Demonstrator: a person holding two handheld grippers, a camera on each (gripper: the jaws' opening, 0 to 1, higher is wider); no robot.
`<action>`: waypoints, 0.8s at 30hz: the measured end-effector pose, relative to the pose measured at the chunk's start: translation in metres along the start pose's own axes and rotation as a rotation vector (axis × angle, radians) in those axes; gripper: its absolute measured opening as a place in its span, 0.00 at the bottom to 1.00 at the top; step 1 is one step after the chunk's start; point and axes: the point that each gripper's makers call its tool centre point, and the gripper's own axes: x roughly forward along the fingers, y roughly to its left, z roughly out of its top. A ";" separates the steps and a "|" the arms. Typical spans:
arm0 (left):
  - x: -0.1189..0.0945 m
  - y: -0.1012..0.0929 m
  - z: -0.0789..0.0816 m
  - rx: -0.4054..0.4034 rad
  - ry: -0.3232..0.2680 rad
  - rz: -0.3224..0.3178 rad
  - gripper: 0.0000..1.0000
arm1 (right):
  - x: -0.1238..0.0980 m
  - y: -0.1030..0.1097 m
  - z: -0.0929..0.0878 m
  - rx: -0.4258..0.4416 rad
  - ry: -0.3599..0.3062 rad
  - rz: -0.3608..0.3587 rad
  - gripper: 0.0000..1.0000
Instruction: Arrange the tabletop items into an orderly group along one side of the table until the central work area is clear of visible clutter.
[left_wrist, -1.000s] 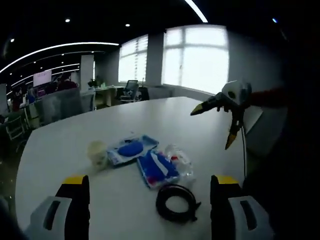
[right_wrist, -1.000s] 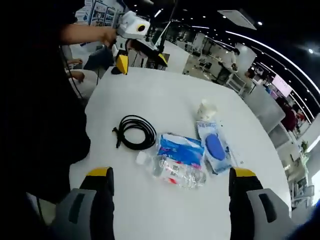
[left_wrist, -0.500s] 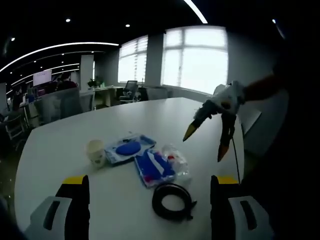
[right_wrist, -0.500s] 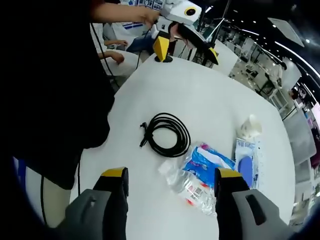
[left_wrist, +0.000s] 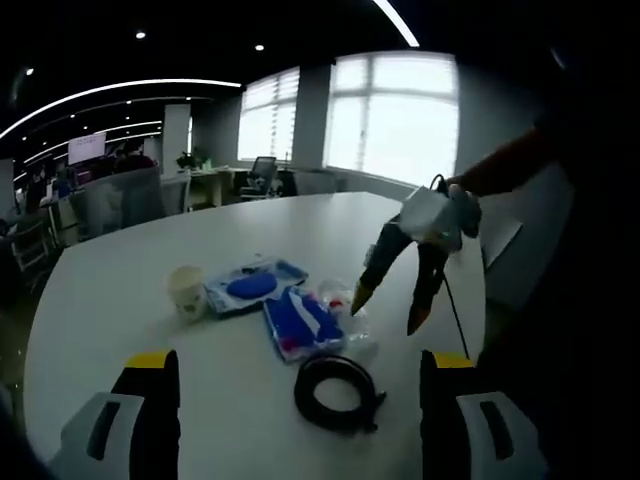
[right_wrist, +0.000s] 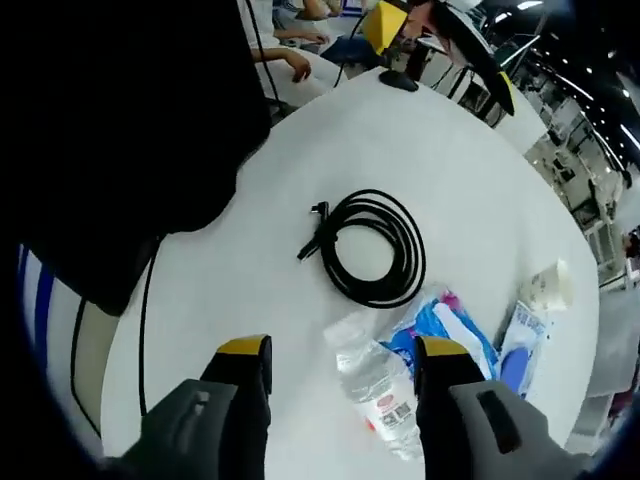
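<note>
On the white table (left_wrist: 120, 270) lie a paper cup (left_wrist: 186, 290), a blue pad packet (left_wrist: 247, 285), a blue wipes pack (left_wrist: 297, 322), a clear plastic bottle (left_wrist: 350, 318) and a coiled black cable (left_wrist: 335, 392). My left gripper (left_wrist: 300, 362) is open, held back above the near table edge. My right gripper (left_wrist: 388, 310) hangs open just above the bottle. In the right gripper view the bottle (right_wrist: 378, 385) lies between the open right gripper (right_wrist: 344, 350), with the cable (right_wrist: 375, 248) beyond it, the wipes pack (right_wrist: 452, 332) and cup (right_wrist: 548, 287) to the right, and the left gripper (right_wrist: 445, 55) at the far edge.
Dark clothing of the person (right_wrist: 120, 120) hangs over the table's near edge (right_wrist: 150, 300). Office chairs and desks (left_wrist: 120, 200) stand past the far side, with bright windows (left_wrist: 395, 120) behind. Bare tabletop (right_wrist: 470, 160) stretches beyond the cable.
My right gripper has come down and in towards the bottle, its jaws standing a little closer together. The left gripper has barely moved. The items lie where they were.
</note>
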 end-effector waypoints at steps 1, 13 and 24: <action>0.000 -0.002 -0.001 0.002 0.001 -0.002 0.98 | 0.003 0.002 0.003 -0.011 -0.004 0.013 0.48; 0.000 -0.010 -0.003 -0.052 -0.025 -0.013 0.94 | 0.030 0.002 0.001 -0.188 0.073 0.096 0.30; -0.006 -0.006 -0.017 -0.101 -0.022 -0.010 0.92 | 0.050 0.007 -0.005 -0.250 0.118 0.140 0.19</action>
